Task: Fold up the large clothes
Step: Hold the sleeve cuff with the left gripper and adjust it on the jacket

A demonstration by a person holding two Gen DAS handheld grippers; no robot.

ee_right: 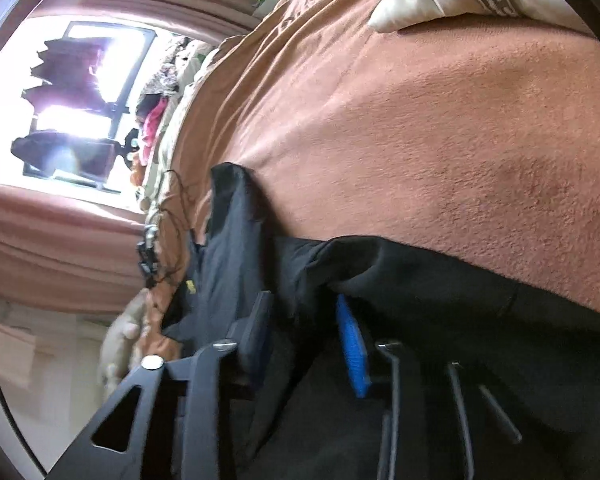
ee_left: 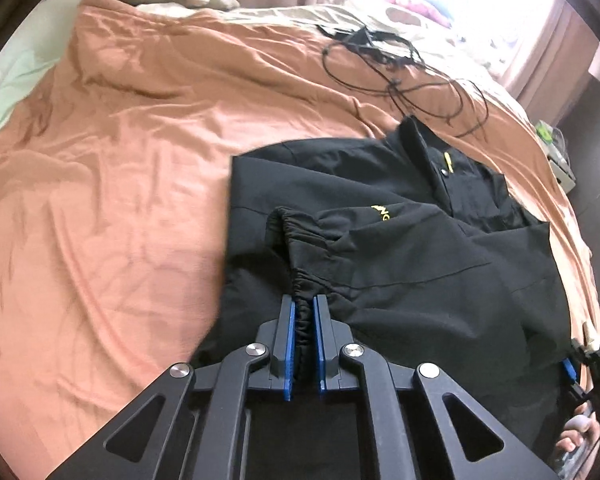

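Left wrist view.
- Hidden or cut off: near hem of the black jacket [ee_left: 400,240] runs out of sight under the gripper body; its right side leaves the picture. Only 3 yellow letters of a chest print show, the rest lies under a fold. Window area at top right is washed out by glare.
- Left gripper [ee_left: 304,312]: 2 blue-padded jaws nearly pressed together, pinching the gathered elastic cuff [ee_left: 300,248] of a sleeve folded across the jacket front.
- Jacket: lies on the orange bedspread [ee_left: 140,160], toward the bed's right edge, collar pointing to the far end.
- Black cable [ee_left: 400,72]: tangled near the far right corner of the bed, beyond the collar.
- Right gripper [ee_left: 588,360]: a sliver at the picture's right edge, with fingers [ee_left: 576,440] of the person's hand below it.

Right wrist view, rolled sideways and blurred.
- Right gripper [ee_right: 304,320]: jaws narrowed around a thick fold of the jacket [ee_right: 440,280]; 1 blue pad [ee_right: 352,344] shows, the other jaw is largely buried in dark cloth.
- Bedspread [ee_right: 420,120] fills the upper right; a white pillow [ee_right: 420,4] sits at its far edge, label unreadable.
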